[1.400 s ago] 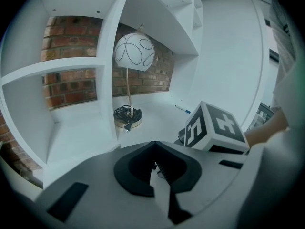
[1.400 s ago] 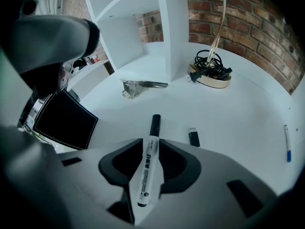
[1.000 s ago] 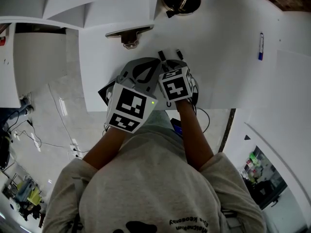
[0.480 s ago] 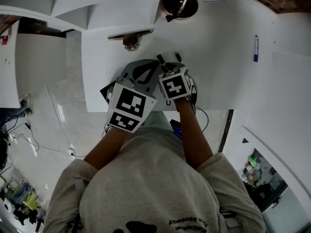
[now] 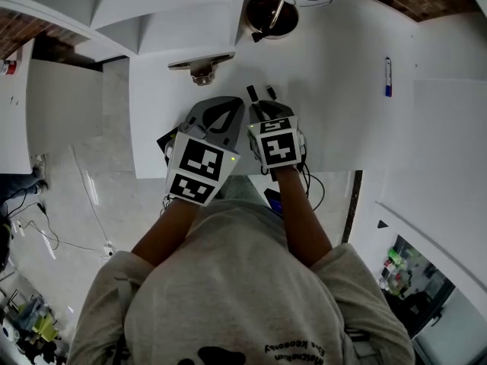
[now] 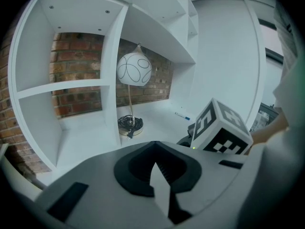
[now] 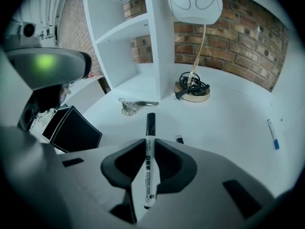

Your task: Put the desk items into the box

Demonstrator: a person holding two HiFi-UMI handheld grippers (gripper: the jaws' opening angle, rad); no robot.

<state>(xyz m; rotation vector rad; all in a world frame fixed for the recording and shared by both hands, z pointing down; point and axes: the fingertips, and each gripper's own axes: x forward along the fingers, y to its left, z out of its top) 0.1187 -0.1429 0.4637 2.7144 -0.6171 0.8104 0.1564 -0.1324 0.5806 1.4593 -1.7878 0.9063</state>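
Currently held: one white marker [image 7: 148, 175], black cap foremost, pinched in my right claw [image 7: 149, 149], which has just been closing on it, seemingly clear of the surface [image 7: 228, 113] on the near side of the lamp [image 7: 194, 6]; left claw [image 6: 155, 163] pressed together, empty. Risk, as I judge it: the capped end juts past the pads, so a hasty swing could lever it loose. Unclear: the dark angular thing [image 7: 74, 130] left of the lamp may be the box, partly cut off; a blue pen [image 7: 272, 133] lies right of the lamp.
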